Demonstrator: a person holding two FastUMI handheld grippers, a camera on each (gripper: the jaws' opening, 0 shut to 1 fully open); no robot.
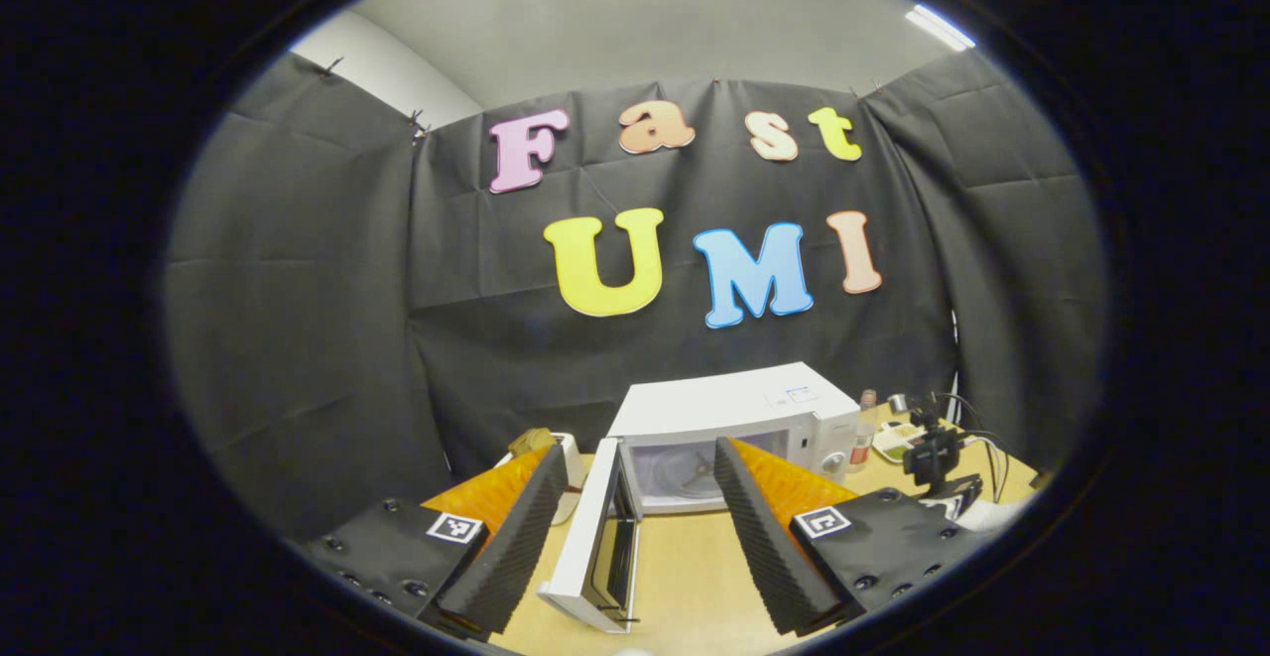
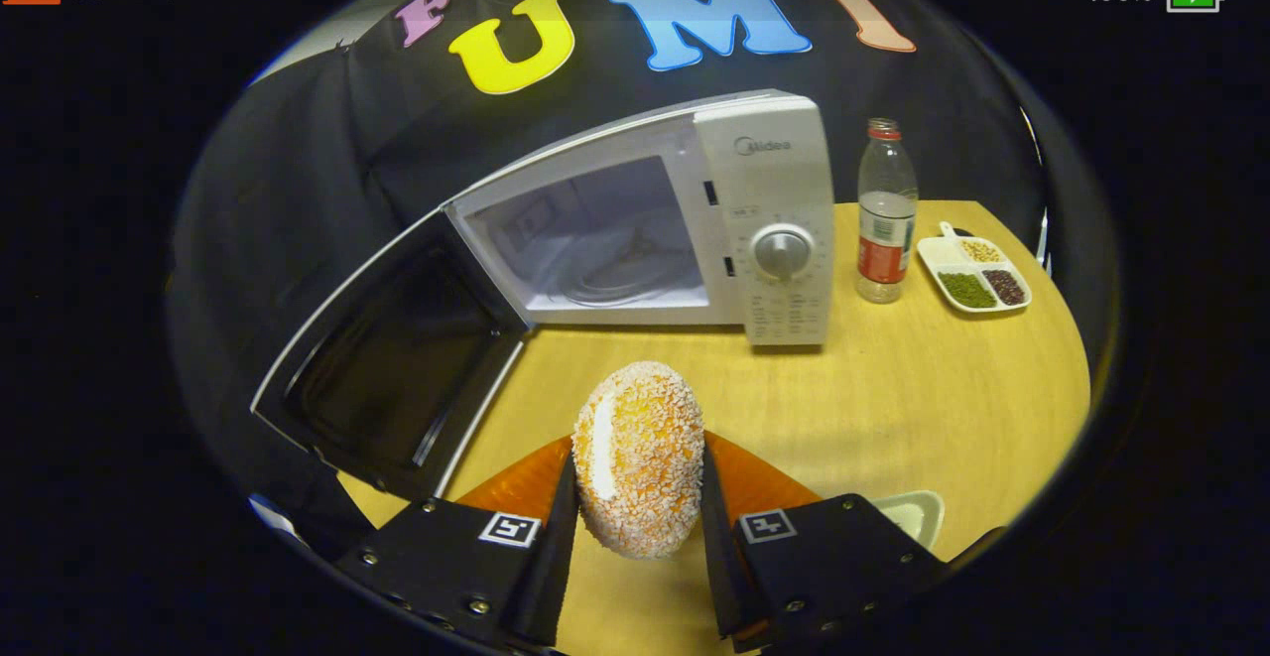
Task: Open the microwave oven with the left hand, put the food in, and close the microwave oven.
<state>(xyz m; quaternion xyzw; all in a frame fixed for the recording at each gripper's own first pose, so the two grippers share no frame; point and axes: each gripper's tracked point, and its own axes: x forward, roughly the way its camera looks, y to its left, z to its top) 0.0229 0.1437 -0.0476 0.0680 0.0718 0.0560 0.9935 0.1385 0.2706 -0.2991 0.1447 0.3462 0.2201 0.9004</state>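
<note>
The white microwave (image 2: 764, 199) stands on the wooden table with its door (image 2: 397, 358) swung wide to the left, its cavity (image 2: 595, 239) bare with a glass turntable. My right gripper (image 2: 635, 462) is shut on a crumb-coated orange bun (image 2: 640, 458), held above the table in front of the cavity. In the left gripper view the microwave (image 1: 734, 413) sits ahead, and its open door (image 1: 595, 547) stands edge-on between the fingers of my left gripper (image 1: 640, 477). That gripper is open and holds nothing.
A plastic water bottle (image 2: 886, 209) and a divided white dish of beans (image 2: 974, 274) stand right of the microwave. A white dish rim (image 2: 918, 512) shows by my right finger. The other gripper (image 1: 938, 458) appears far right, with a white cup (image 1: 568, 458) at left.
</note>
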